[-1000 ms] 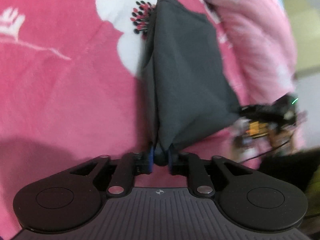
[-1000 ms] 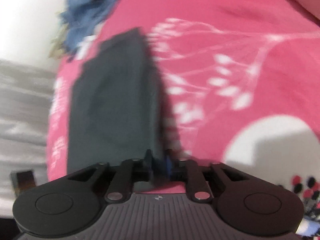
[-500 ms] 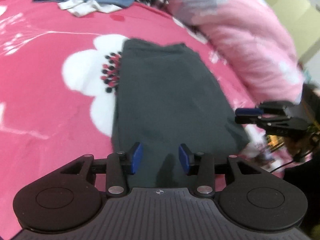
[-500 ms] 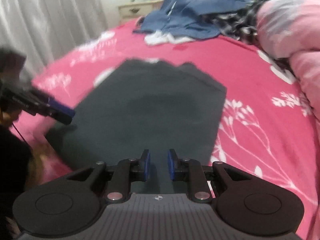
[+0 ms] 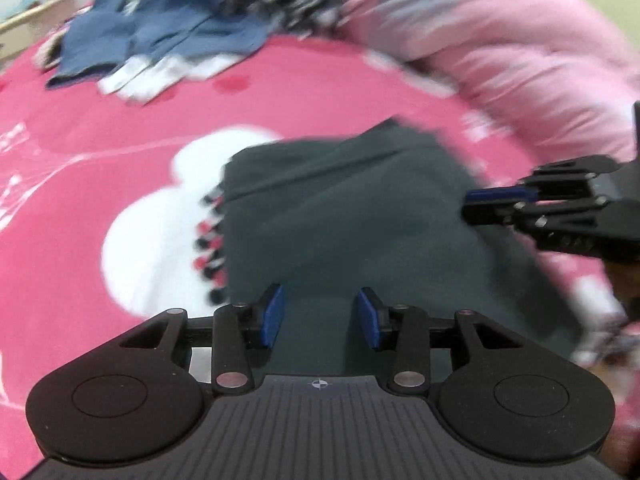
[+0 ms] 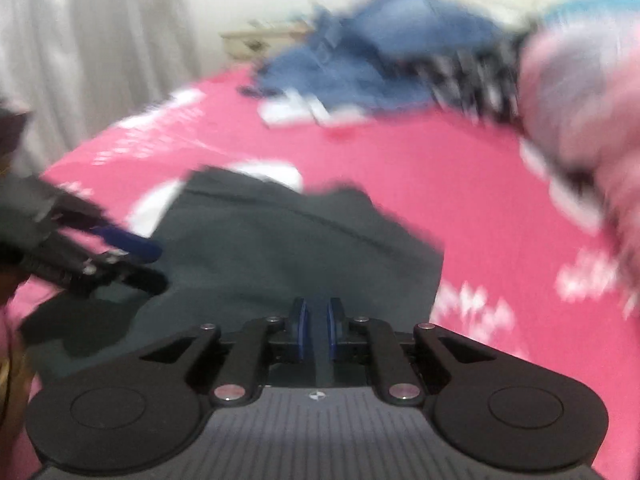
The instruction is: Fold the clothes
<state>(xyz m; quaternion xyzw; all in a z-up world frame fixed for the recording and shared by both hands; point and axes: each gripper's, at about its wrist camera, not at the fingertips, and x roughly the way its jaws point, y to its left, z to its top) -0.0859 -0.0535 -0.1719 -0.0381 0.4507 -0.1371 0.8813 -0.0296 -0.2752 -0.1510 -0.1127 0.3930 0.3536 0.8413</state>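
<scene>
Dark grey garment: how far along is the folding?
Done: the dark grey garment lies folded flat on the pink bedspread. In hand: nothing; the left tool is open and empty, the right tool has just been closing on nothing. Left: the blue clothes heaped at the far end.

Pink floral bed [image 5: 120,128], grey curtain [image 6: 92,52], nightstand [image 6: 260,40] by wall.

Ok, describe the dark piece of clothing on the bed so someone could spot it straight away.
Start at the pink bedspread with white flowers. The dark grey garment lies folded flat on it, nearest the cameras, partly covering a big white flower. Unlike the rumpled blue clothes heaped at the far end, it is plain, dark and neat.
</scene>
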